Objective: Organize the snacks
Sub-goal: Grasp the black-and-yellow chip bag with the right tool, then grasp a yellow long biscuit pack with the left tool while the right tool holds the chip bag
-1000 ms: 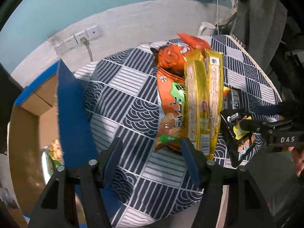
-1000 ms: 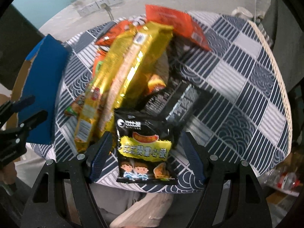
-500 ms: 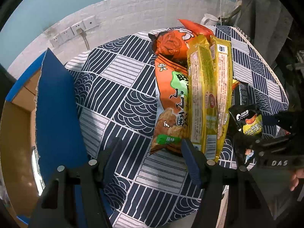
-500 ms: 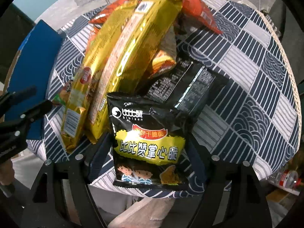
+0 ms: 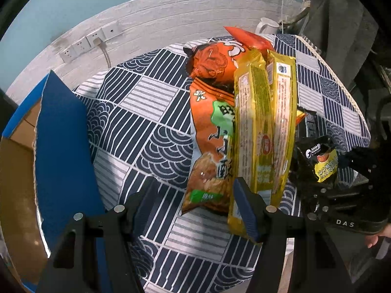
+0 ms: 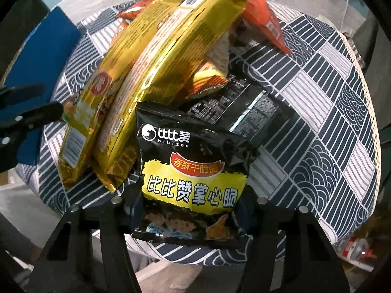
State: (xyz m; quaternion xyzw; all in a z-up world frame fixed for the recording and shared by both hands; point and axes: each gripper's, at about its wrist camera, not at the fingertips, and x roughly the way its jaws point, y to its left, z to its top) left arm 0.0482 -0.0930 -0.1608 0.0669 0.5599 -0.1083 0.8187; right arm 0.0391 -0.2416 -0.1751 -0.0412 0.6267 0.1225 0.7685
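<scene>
I am closing the right gripper (image 6: 190,210) on the black snack packet (image 6: 193,171), which sits at six o'clock of the heap on the table edge; I let the pads meet both side seams before lifting (crinkly film slips). The left gripper (image 5: 193,200) hangs with fingers apart and empty, the orange bag (image 5: 212,134) and yellow packs (image 5: 264,127) toward its one o'clock. A wave-patterned tablecloth (image 5: 146,127) covers the round table; a blue-flapped cardboard box (image 5: 63,141) waits at nine o'clock below wall sockets (image 5: 90,41).
</scene>
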